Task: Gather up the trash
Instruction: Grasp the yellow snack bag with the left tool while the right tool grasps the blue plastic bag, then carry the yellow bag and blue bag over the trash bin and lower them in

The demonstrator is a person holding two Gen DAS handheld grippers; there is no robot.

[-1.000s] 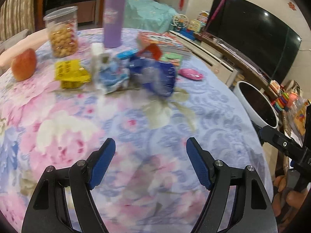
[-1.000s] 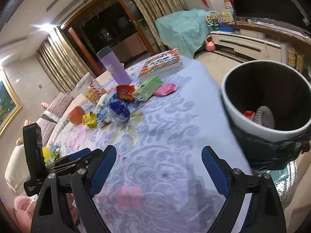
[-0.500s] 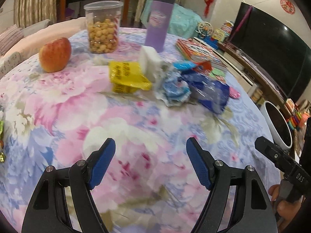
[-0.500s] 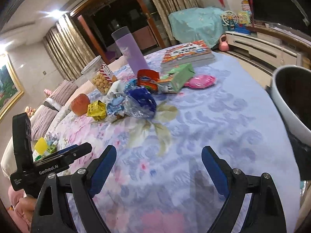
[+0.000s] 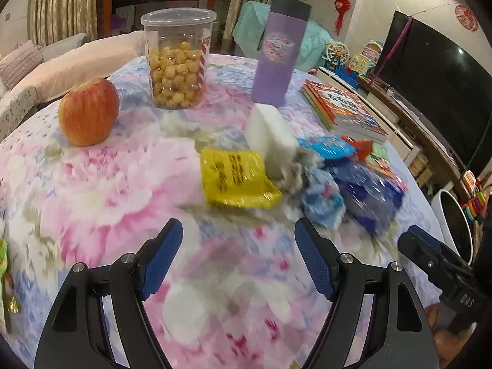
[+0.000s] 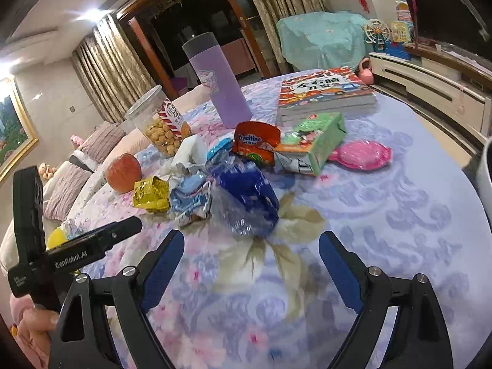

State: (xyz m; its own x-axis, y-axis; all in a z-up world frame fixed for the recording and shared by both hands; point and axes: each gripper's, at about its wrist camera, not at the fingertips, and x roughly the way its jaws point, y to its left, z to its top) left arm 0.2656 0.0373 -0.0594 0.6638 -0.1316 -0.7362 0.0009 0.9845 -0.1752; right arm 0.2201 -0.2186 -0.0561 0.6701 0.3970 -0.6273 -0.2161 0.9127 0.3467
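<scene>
On the table [image 6: 415,215], a heap of wrappers [image 6: 196,196] near the middle, with a crumpled bag [image 6: 246,196] at its near right edge and a foil packet [image 5: 236,178] at its left. Behind the heap, left to right: an apple [image 5: 89,112], a snack jar [image 5: 178,61], a tumbler [image 5: 278,52] and a stack of books [image 6: 326,95]; just before the books, a carton [image 6: 313,141] lying flat beside a sachet [image 6: 256,141], and a small pouch [image 6: 361,155] to the carton's right. Off the table's right edge, lower down, a bin [image 5: 455,224]
</scene>
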